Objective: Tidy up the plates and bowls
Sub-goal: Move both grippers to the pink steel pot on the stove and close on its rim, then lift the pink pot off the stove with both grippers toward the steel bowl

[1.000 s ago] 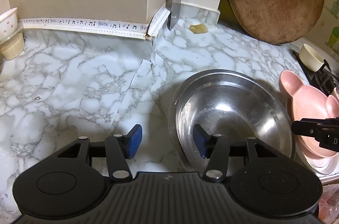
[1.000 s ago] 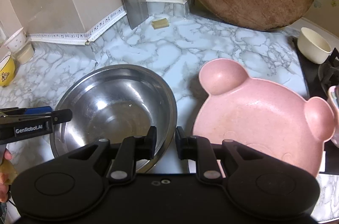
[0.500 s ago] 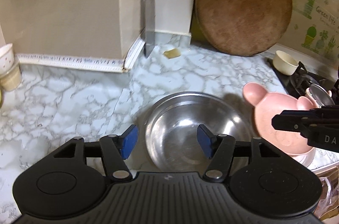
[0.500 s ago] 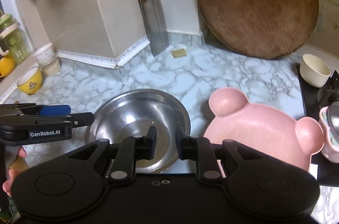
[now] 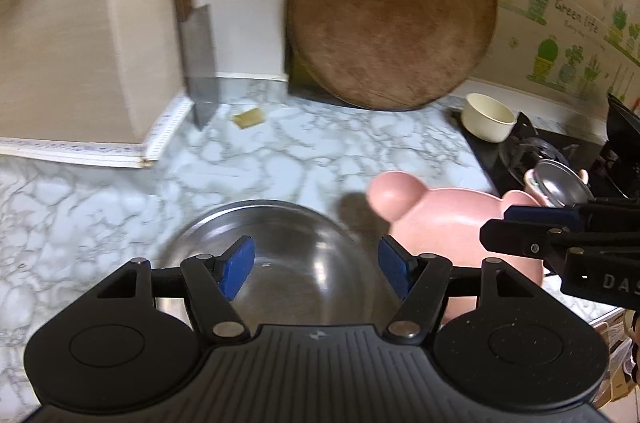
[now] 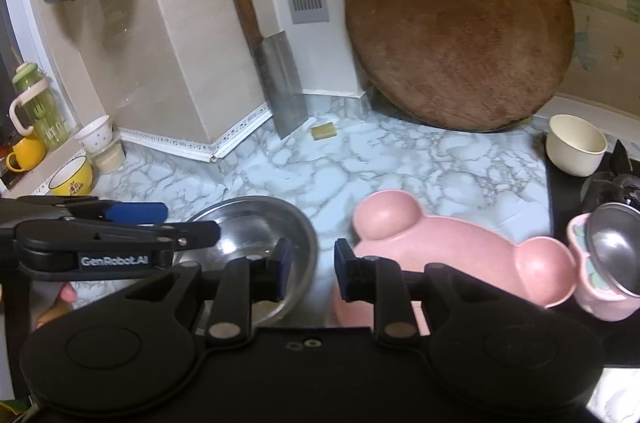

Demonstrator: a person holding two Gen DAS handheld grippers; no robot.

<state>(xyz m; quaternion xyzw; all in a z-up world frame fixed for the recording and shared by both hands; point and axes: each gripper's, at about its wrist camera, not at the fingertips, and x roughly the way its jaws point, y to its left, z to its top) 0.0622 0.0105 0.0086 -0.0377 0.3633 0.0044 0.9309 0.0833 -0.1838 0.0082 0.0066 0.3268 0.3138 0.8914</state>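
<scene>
A steel bowl sits on the marble counter, also in the right wrist view. A pink bear-shaped plate lies to its right. My left gripper is open and empty, held above the steel bowl. My right gripper is open a little and empty, above the gap between bowl and plate. A cream cup stands on the stove edge. A pink cup with a steel lid is at the right.
A round wooden board and a cleaver lean on the back wall. A yellow bowl, a white cup and a green bottle stand at the left. The black stove is on the right.
Both grippers have pulled back and risen, so bowl and plate look smaller and lower. The right gripper's fingers have parted slightly. Bowl and plate have not moved.
</scene>
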